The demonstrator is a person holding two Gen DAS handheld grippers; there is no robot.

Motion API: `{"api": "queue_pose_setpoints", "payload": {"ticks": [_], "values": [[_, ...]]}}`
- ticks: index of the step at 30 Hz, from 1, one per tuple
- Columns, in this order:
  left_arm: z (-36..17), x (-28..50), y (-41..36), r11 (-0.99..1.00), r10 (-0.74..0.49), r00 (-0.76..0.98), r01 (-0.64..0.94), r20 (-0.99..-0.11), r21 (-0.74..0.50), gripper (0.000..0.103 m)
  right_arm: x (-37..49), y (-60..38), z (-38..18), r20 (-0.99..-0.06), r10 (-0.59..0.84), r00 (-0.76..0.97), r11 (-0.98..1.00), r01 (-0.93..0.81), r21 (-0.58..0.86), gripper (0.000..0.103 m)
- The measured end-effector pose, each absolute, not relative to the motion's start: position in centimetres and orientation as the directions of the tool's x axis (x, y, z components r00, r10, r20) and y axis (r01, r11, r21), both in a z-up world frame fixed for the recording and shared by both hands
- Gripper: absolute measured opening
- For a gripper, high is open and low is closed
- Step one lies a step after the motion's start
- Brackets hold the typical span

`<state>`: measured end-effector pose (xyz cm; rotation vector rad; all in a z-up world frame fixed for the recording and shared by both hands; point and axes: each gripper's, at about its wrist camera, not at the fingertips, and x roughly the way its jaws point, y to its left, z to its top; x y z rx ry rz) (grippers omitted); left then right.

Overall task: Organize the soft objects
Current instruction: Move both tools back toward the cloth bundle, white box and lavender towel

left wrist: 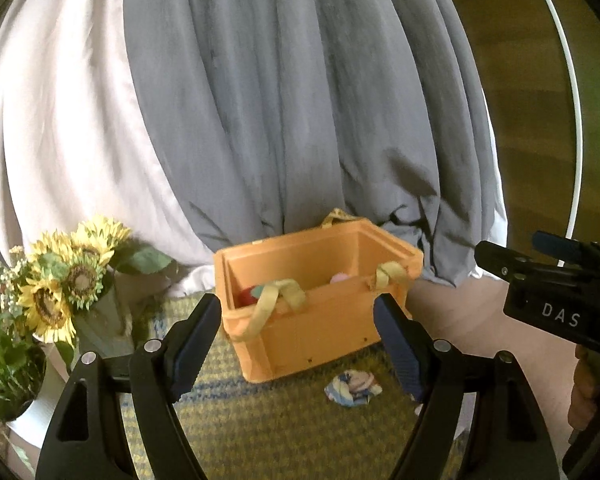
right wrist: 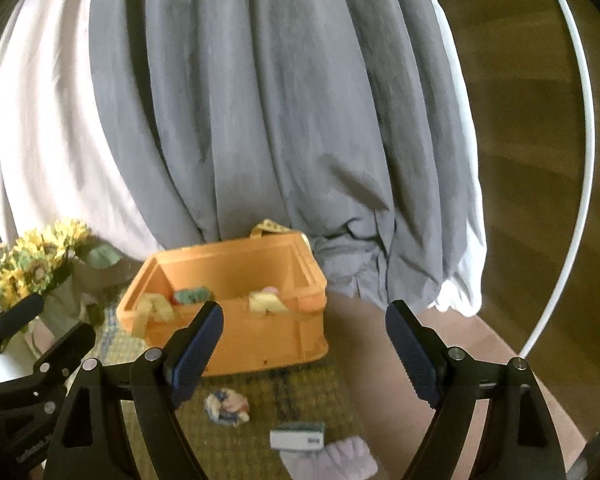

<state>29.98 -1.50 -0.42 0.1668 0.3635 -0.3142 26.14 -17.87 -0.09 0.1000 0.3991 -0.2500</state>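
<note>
- Both tools hang above the woven mat [right wrist: 300, 392] with jaws released, nothing held: the left gripper [left wrist: 298, 344] faces the orange storage bin [left wrist: 320, 304], the right gripper [right wrist: 304, 350] sits just short of it.
- Loose pieces lie at about 6 o'clock from the bin: a small patterned plush toy [right wrist: 226, 406], a little boxed item [right wrist: 298, 436], and a pale lilac fuzzy cloth [right wrist: 332, 460].
- I'd take the plush toy first: come down over it, pinch its bulk, lift clear of the rim, keeping off the yellow strap handles [left wrist: 278, 298].
- The bin already holds some things, red, teal and pink; I cannot tell what they are.
- Sunflowers [left wrist: 68, 276] stand at the bin's 9 o'clock.
</note>
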Motion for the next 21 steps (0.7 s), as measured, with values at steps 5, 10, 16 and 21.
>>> {"api": "queue_pose_setpoints", "payload": {"ticks": [5, 10, 16, 21], "values": [[-1.6, 29.7, -1.3, 0.933, -0.273, 0.874, 0.342, -0.403, 0.110, 0.078, 25.4, -17.6, -1.8, -0.446, -0.216, 0.869, 0.964, 0.263, 0.047, 0.084], [-3.0, 29.6, -1.3, 0.925, -0.284, 0.855, 0.363, -0.434, 0.112, 0.078, 25.0, -17.4, -3.2, -0.488, -0.215, 0.846, 0.962, 0.270, 0.046, 0.084], [-4.6, 29.8, -1.5, 0.915, -0.292, 0.840, 0.385, -0.458, 0.123, 0.078, 25.0, -17.2, -4.7, -0.538, -0.218, 0.814, 0.960, 0.277, 0.031, 0.084], [-6.0, 30.3, -1.7, 0.907, -0.299, 0.822, 0.403, -0.484, 0.124, 0.078, 25.4, -17.1, -5.8, -0.570, -0.221, 0.791, 0.961, 0.276, 0.010, 0.084]]}}
